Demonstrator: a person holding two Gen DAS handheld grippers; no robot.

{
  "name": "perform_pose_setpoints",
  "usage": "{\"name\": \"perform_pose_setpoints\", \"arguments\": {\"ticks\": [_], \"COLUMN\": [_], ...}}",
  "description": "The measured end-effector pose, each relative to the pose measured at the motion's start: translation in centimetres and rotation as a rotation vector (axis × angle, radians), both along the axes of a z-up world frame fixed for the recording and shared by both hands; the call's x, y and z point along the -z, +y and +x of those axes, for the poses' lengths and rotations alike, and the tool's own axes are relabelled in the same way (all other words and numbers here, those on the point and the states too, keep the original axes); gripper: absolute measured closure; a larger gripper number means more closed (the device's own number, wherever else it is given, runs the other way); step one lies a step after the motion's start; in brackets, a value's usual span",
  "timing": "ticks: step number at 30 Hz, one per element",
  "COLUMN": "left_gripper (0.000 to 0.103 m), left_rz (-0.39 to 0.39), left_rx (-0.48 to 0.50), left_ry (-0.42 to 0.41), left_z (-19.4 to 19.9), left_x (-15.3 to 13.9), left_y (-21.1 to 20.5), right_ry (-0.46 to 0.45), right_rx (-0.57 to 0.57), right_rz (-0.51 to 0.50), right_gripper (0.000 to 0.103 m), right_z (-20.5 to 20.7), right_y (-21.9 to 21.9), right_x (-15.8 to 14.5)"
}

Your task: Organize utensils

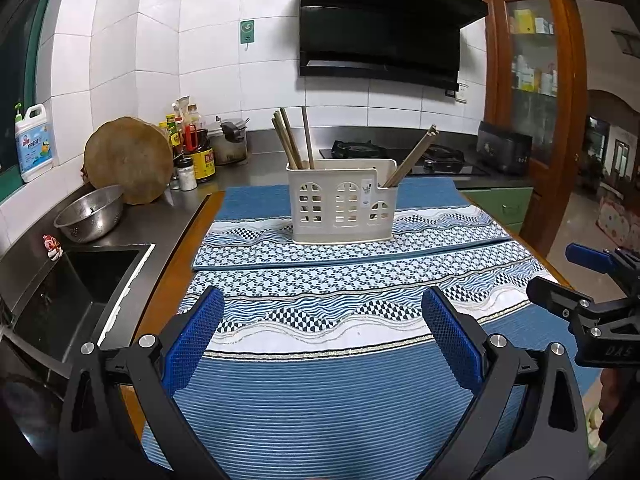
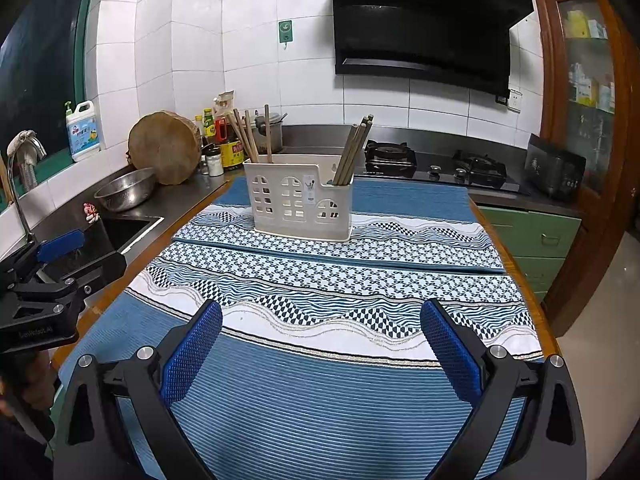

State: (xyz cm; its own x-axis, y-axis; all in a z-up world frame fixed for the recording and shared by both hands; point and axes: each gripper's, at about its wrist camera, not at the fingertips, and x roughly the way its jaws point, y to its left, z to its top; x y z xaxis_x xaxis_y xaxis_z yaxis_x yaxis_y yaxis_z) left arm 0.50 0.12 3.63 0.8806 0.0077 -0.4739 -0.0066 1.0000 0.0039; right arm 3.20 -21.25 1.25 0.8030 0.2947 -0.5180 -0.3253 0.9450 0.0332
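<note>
Both our left gripper and right gripper gape wide, empty; a clumsy reach could topple the far holder (its chopsticks lean loosely).

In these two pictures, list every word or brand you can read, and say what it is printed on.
"DAS": right claw body, left wrist view.
Range hood brand: too blurred.
Left claw lettering: too blurred.
Detergent jug, sauce bottle, utensil holder sticker: too small.

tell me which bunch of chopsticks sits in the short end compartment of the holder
The right-hand bunch of chopsticks, leaning right in the low end section of the holder. The other bunch stands in the tall left section.
</note>
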Motion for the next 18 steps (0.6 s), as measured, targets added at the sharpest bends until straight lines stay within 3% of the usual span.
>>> {"name": "perform_pose_setpoints", "arguments": {"ticks": [18], "left_gripper": [0.005], "left_rz": [0.001], "left_rx": [0.004], "left_ry": [0.000], "left_z": [0.17], "left_x": [0.04], "left_y": [-0.21], "right_ry": [0.003], "right_rx": [-0.003], "right_rz": [0.001], "right_gripper": [0.007], "right_z": [-0.05], "right_y": [0.01], "right_x": [0.17]}}
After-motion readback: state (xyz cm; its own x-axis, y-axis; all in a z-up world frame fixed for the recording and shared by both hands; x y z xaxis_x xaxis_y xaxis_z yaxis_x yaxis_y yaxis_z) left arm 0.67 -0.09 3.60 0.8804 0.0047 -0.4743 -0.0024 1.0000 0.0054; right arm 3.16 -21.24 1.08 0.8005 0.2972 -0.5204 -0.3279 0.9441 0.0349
